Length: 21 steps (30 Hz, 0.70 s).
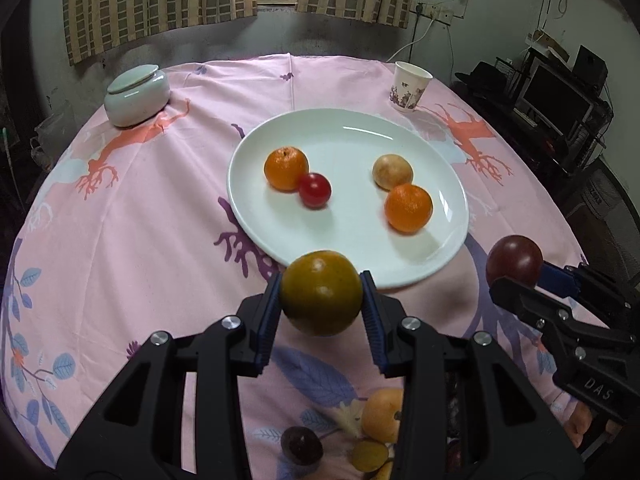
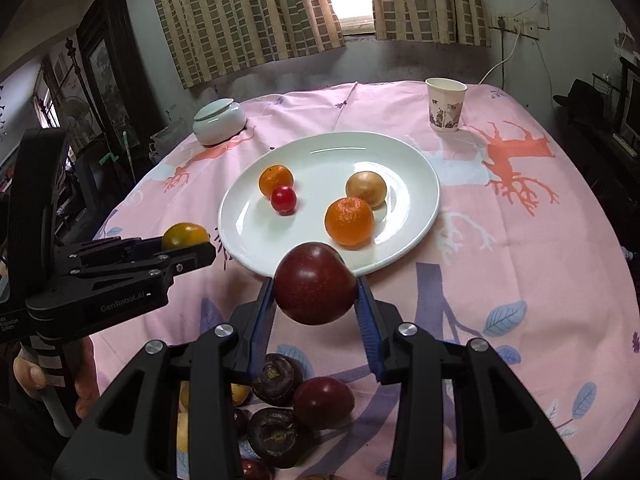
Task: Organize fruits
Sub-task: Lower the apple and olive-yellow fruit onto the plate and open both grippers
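My left gripper (image 1: 322, 294) is shut on a green-orange citrus (image 1: 321, 293), held above the cloth just before the near rim of the white plate (image 1: 344, 128). My right gripper (image 2: 315, 290) is shut on a dark red plum (image 2: 315, 283), also just short of the plate (image 2: 360, 148). The plate holds two oranges (image 1: 286, 168) (image 1: 408, 208), a small red fruit (image 1: 315, 189) and a tan fruit (image 1: 392, 171). The right gripper with its plum (image 1: 515, 265) shows at the right of the left wrist view; the left gripper with its citrus (image 2: 185, 235) shows at the left of the right wrist view.
Several loose fruits lie on the pink cloth near me: dark purple ones (image 2: 276, 374), a red plum (image 2: 323, 402), an orange one (image 1: 383, 414). A lidded white jar (image 1: 137, 97) stands far left and a paper cup (image 1: 409, 87) far right. The table edge curves off both sides.
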Each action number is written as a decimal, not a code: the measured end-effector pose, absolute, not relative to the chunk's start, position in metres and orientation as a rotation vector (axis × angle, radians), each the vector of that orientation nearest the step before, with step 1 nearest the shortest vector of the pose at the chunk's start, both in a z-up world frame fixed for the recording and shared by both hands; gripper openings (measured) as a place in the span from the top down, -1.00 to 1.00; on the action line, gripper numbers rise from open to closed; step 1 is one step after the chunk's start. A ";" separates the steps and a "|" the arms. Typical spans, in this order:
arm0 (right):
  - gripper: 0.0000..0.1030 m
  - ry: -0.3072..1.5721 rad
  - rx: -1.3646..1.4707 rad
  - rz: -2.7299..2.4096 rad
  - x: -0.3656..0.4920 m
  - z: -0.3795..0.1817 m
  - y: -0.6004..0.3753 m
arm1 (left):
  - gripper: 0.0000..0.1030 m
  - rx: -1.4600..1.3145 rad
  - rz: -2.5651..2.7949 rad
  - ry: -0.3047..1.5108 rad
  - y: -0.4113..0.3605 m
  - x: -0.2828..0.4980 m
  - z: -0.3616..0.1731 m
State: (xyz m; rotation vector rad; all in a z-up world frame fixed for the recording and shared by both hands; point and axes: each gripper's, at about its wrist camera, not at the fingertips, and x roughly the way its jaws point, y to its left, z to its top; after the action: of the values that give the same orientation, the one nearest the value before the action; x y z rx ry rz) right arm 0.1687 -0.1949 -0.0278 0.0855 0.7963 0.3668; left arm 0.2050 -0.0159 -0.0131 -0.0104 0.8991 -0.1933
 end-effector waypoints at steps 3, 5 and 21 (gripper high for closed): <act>0.22 0.805 0.075 0.372 0.191 -0.021 -0.191 | 0.24 -0.018 -0.181 0.900 -0.019 0.231 -0.004; 0.22 0.805 0.050 0.341 0.212 -0.022 -0.189 | 0.24 -0.009 -0.155 0.904 -0.022 0.250 -0.005; 0.21 0.910 0.089 0.184 0.298 -0.066 -0.212 | 0.24 -0.016 -0.140 0.996 -0.045 0.334 -0.035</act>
State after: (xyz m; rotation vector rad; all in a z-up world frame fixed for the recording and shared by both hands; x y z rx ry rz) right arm 0.2983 -0.2123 -0.0659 0.0894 0.9098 0.1844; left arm 0.3339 -0.0447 -0.0350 -0.0156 0.9957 -0.1404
